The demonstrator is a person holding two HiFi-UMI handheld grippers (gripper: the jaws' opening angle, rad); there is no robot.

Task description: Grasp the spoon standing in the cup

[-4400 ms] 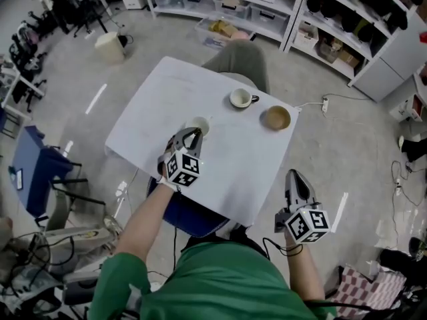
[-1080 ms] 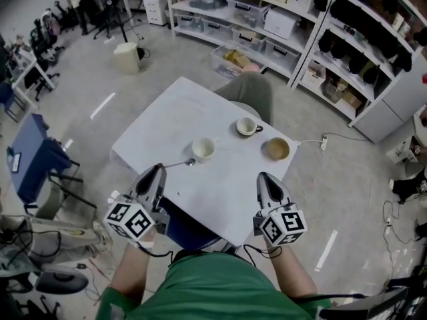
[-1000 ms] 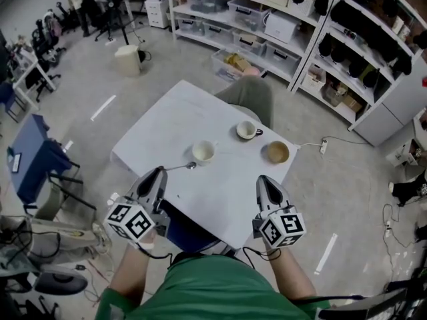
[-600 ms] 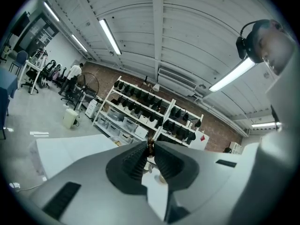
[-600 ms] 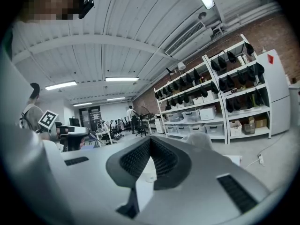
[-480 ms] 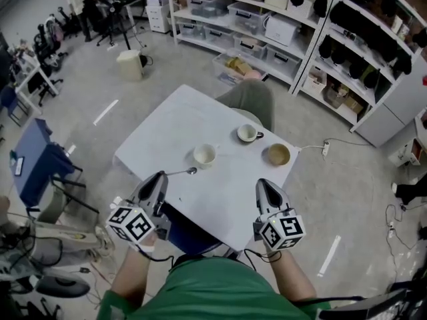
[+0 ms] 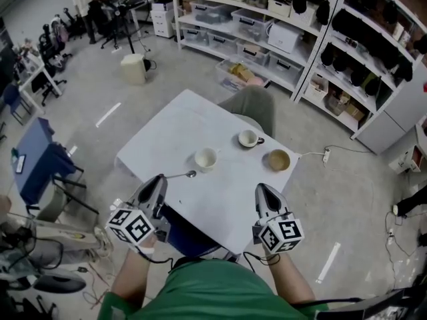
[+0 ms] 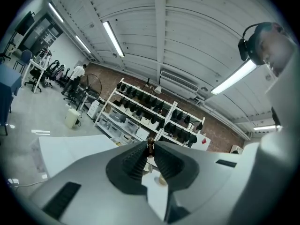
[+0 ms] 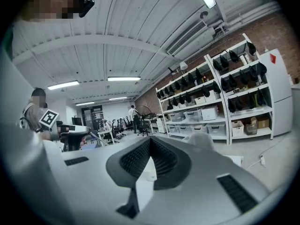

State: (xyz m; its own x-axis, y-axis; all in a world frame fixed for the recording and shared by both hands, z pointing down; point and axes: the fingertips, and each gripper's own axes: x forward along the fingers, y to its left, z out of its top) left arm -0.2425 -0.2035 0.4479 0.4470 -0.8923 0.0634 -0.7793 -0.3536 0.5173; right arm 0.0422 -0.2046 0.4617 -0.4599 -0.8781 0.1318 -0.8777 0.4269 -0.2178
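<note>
A metal spoon (image 7: 184,175) sticks out level over the white table (image 7: 170,129), its bowl pointing toward the white cup (image 7: 205,159) and a short way short of it. My left gripper (image 7: 162,178) is shut on the spoon's handle at the table's near left edge. In the left gripper view the ridged pads (image 8: 135,162) pinch the dark handle end (image 8: 150,147) of the spoon. The cup stands upright with nothing in it. My right gripper (image 7: 260,188) hovers at the table's near right edge, jaws shut (image 9: 149,142) and holding nothing.
A second white cup with a handle (image 7: 249,139) and a brown bowl (image 7: 278,159) stand on the far right of the table. A grey chair back (image 7: 252,105) is behind the table. Shelving with boxes (image 7: 280,39) lines the far wall; a blue seat (image 7: 37,162) is at left.
Several seconds ago the left gripper was at the cup; it is now drawn back toward me with the spoon out of the cup. Over the last second both grippers have barely moved.
</note>
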